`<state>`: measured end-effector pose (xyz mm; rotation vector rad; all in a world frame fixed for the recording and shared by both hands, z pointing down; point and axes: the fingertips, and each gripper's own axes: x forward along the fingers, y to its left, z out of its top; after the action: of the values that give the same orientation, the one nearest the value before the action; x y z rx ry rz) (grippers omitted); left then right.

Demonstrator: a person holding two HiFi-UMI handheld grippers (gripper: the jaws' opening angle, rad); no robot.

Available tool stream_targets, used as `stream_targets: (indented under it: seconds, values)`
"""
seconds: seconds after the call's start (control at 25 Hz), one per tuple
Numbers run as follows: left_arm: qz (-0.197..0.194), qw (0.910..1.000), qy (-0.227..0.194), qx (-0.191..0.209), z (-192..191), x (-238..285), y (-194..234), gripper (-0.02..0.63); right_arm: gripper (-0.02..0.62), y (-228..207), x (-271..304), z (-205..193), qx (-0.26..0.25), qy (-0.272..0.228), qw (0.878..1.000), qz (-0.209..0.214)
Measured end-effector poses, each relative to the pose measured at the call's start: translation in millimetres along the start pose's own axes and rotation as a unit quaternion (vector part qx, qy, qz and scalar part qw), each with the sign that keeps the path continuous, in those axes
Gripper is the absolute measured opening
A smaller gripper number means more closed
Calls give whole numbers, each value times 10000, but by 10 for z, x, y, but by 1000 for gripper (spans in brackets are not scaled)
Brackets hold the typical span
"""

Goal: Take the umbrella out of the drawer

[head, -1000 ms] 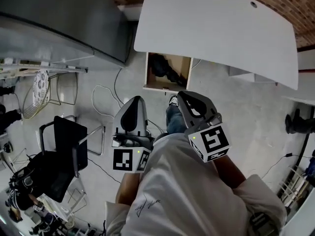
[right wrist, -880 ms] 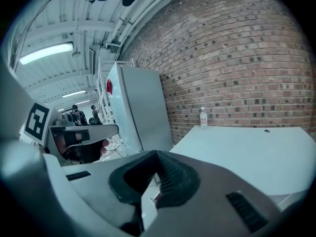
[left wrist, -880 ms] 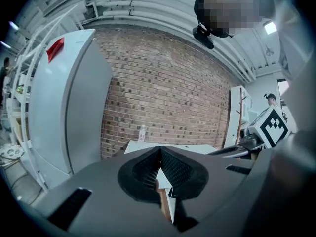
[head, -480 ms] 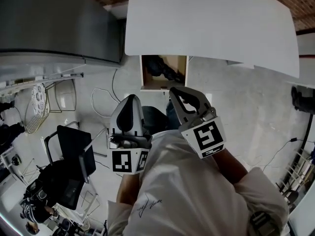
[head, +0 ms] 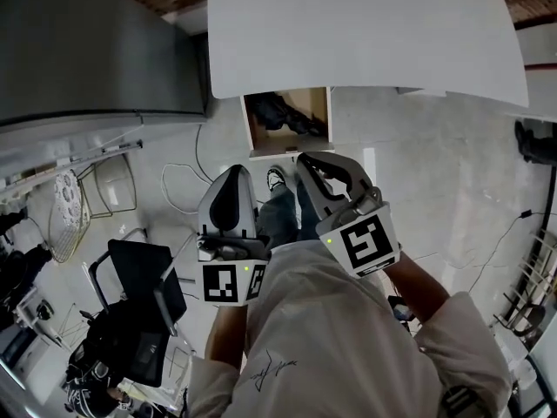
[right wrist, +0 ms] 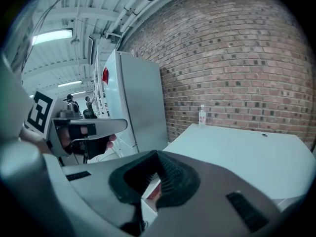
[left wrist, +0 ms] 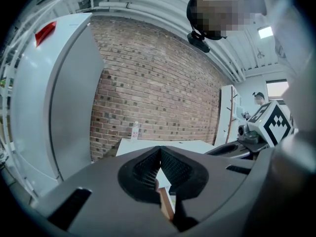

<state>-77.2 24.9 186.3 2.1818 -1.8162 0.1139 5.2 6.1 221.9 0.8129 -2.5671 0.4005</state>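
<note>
Fingers [left wrist: 147,169] of left gripper [head: 236,174] and right gripper [head: 305,161] are together, empty. Judged the reach stage; next, spread them around the umbrella [head: 277,111] in the drawer [head: 319,109].

Ahead of the right hand-held gripper [head: 304,158], the open drawer [head: 291,152] under the white counter [head: 365,33] holds a dark umbrella [head: 280,111].

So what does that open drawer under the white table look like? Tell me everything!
The drawer is a small open box that sticks out from under the white tabletop. Its inside looks like light brown wood, and the front edge nearest the person is white. It is pulled open, so you can see straight down into it. A dark bundle, probably the umbrella, lies inside on the bottom.
</note>
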Motion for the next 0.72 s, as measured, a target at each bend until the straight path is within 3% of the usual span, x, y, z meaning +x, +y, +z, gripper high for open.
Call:
stream_targets:
  seconds: [0.32, 0.72]
  values:
    - [-288, 9996, 53, -8, -255, -32, 194, 16, 8, 83, 141, -195, -439, 202, 9986, -220]
    - [-542, 9983, 202, 59, -637, 62, 315, 17, 8, 140, 414, -649, -294, 327, 9980, -462]
